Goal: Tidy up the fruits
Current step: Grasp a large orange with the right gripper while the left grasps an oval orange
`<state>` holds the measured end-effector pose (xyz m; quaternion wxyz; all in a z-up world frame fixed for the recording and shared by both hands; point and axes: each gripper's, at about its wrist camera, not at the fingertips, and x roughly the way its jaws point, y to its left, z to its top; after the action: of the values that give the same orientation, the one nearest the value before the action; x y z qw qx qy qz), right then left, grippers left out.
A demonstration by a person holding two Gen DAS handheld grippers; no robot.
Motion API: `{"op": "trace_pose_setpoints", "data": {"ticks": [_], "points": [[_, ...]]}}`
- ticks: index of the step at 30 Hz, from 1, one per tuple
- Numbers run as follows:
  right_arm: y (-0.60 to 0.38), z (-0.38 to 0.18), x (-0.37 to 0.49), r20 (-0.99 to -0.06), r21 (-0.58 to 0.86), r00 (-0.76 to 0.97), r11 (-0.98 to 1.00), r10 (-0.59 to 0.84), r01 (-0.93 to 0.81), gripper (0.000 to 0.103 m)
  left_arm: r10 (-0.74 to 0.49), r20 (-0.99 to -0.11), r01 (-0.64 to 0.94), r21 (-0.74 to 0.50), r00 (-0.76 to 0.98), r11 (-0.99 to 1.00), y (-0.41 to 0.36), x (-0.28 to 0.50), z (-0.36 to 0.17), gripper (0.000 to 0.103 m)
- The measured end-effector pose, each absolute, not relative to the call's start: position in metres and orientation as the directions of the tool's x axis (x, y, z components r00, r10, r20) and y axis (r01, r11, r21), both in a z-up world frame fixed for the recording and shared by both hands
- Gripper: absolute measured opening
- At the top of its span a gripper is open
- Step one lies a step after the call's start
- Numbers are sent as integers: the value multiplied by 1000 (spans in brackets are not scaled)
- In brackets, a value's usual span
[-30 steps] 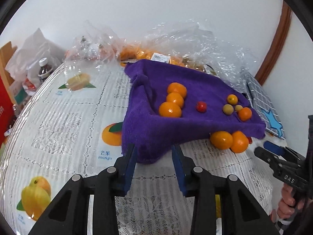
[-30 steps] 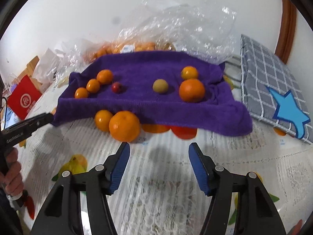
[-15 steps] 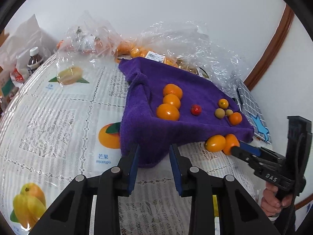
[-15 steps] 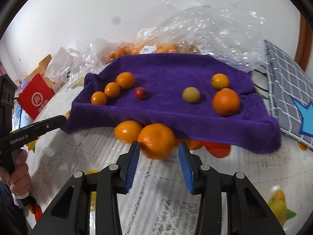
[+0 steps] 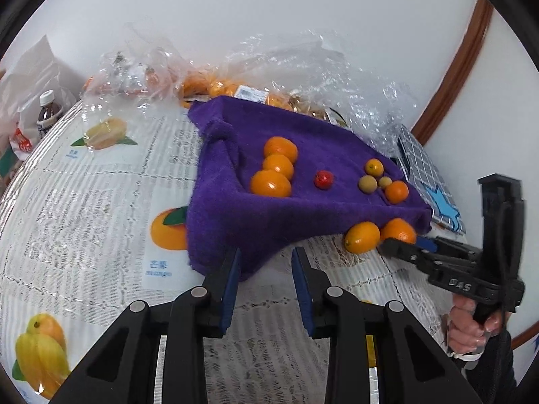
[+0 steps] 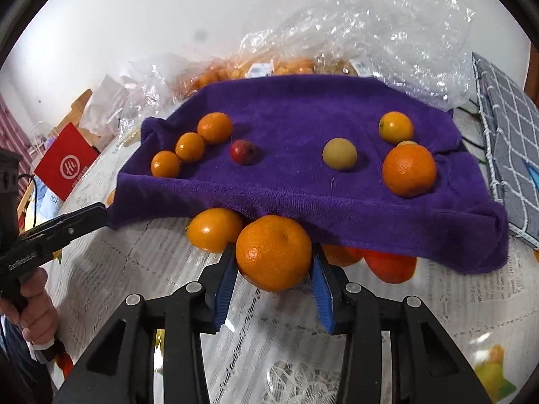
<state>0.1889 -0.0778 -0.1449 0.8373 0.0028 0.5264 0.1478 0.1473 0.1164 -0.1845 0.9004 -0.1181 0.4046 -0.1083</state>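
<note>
On a lace-covered desk [image 5: 84,202], the left gripper [image 5: 264,266] hovers with jaws released at the purple towel's [image 5: 303,208] corner, while the right gripper [image 6: 273,269] clenches a large orange [image 6: 273,252] lying just before the towel's front edge.

Ahead of me a plain white wall [image 5: 235,10] closes the room, evenly lit; a curved brown trim [image 5: 451,67] runs up its right side; under my fingers the table [image 5: 84,202] wears a white lace cloth printed with fruit pictures; crumpled clear plastic [image 6: 387,27] heaps along its far edge; a bottle [image 5: 47,111] stands far left; a red bag [image 6: 64,165] sits beyond.
</note>
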Motion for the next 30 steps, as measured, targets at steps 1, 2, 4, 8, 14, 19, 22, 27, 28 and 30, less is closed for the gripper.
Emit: {"op": "trace_pose_setpoints", "data": {"ticks": [1, 2, 4, 8, 14, 19, 22, 27, 28, 30], "points": [[-80, -142, 185, -875, 157, 413, 955, 252, -250, 42, -289, -709, 101, -295, 644, 950, 113, 149, -185, 29], [-82, -139, 182, -872, 156, 419, 955, 253, -254, 42, -291, -715, 103, -295, 636, 950, 108, 150, -187, 29], [-89, -133, 176, -866, 151, 433, 955, 252, -254, 42, -307, -718, 111, -307, 625, 945, 100, 151, -188, 30], [-110, -121, 164, -858, 119, 464, 964, 220, -237, 42, -335, -719, 147, -312, 610, 938, 76, 156, -187, 30], [-146, -111, 147, -859, 74, 486, 978, 162, -194, 42, -373, -724, 207, -312, 580, 927, 42, 166, -184, 32], [-164, -107, 136, -855, 66, 498, 983, 143, -169, 42, -372, -742, 233, -290, 557, 928, 19, 177, -185, 33], [-170, -105, 131, -851, 57, 509, 985, 134, -164, 42, -338, -761, 221, -256, 553, 941, 9, 182, -188, 36], [-170, -103, 126, -847, 48, 515, 984, 131, -171, 42, -303, -767, 192, -235, 565, 953, 4, 191, -190, 38], [-170, -102, 125, -847, 46, 516, 984, 130, -172, 42, -302, -768, 188, -236, 565, 953, 4, 193, -190, 39], [-169, -103, 126, -848, 53, 512, 984, 136, -173, 42, -290, -772, 182, -226, 565, 957, 1, 195, -190, 40]]}}
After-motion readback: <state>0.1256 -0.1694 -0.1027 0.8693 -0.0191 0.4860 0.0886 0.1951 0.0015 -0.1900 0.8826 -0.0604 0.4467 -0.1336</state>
